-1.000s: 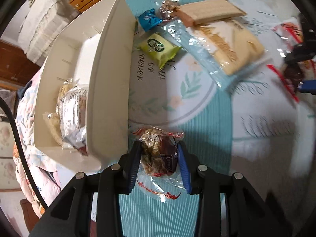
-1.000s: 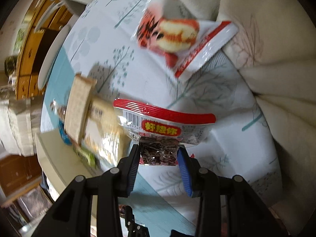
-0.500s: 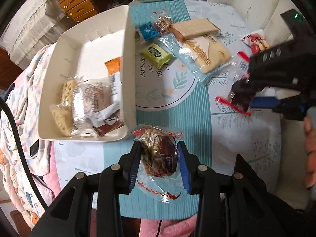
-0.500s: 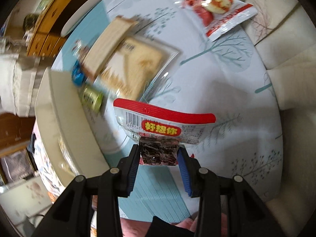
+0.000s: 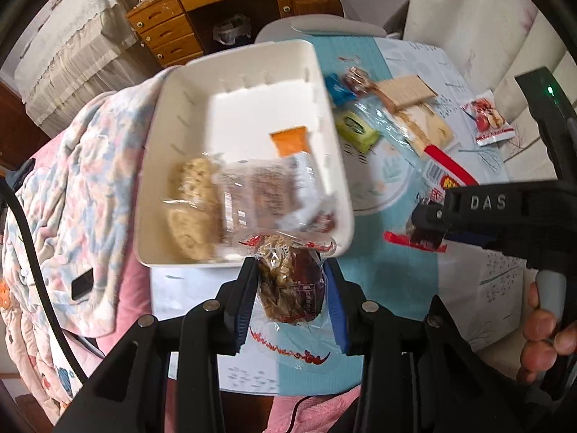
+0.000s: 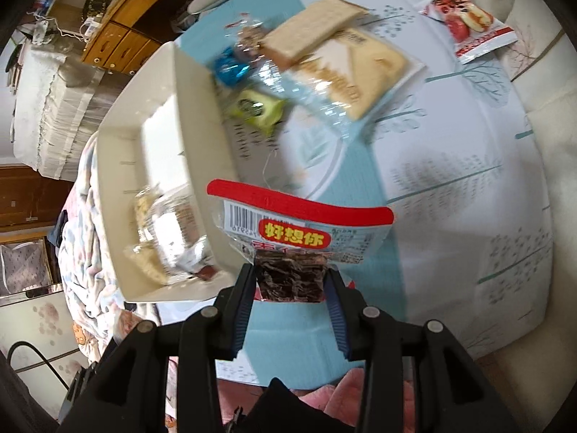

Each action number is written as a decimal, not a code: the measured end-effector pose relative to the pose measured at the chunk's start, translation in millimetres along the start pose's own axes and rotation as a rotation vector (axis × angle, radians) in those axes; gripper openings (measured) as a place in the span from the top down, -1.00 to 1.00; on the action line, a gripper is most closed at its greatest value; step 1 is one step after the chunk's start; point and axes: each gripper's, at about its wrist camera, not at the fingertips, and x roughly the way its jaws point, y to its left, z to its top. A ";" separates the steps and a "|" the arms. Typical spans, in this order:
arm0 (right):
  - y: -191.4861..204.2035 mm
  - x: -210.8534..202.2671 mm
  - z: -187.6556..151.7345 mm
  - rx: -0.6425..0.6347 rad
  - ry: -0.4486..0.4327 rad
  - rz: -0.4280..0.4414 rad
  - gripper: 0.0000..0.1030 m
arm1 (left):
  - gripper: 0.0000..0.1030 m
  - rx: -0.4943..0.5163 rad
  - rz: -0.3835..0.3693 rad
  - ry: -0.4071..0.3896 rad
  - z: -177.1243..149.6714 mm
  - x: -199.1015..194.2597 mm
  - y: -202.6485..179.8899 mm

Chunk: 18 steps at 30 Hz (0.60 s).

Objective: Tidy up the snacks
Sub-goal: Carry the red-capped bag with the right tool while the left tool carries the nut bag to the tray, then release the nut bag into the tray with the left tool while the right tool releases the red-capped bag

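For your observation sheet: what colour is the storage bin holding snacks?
Cream-white bin, clearest in the left wrist view.

there was one white bin (image 5: 326, 133) holding about four packets (image 5: 267, 195). six packets (image 6: 346, 68) lay loose on the table (image 6: 468, 187). two claws, the left (image 5: 290, 281) and right (image 6: 290, 281), each pinched one more packet, one nutty (image 5: 288, 285), one red-edged (image 6: 299, 223).
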 end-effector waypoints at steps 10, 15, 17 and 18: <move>59.3 6.2 -17.3 -0.002 -0.090 0.052 0.24 | 0.31 -0.005 0.014 -0.102 13.1 -0.3 74.1; 80.2 13.3 -22.4 -0.010 -0.126 0.083 0.24 | 0.31 -0.004 -0.002 -0.174 20.4 4.5 101.1; 87.1 16.5 -23.7 -0.021 -0.141 0.089 0.24 | 0.31 -0.006 -0.017 -0.199 24.5 7.1 109.7; 91.5 18.1 -25.0 -0.029 -0.148 0.094 0.24 | 0.31 -0.008 -0.027 -0.211 26.4 8.7 114.9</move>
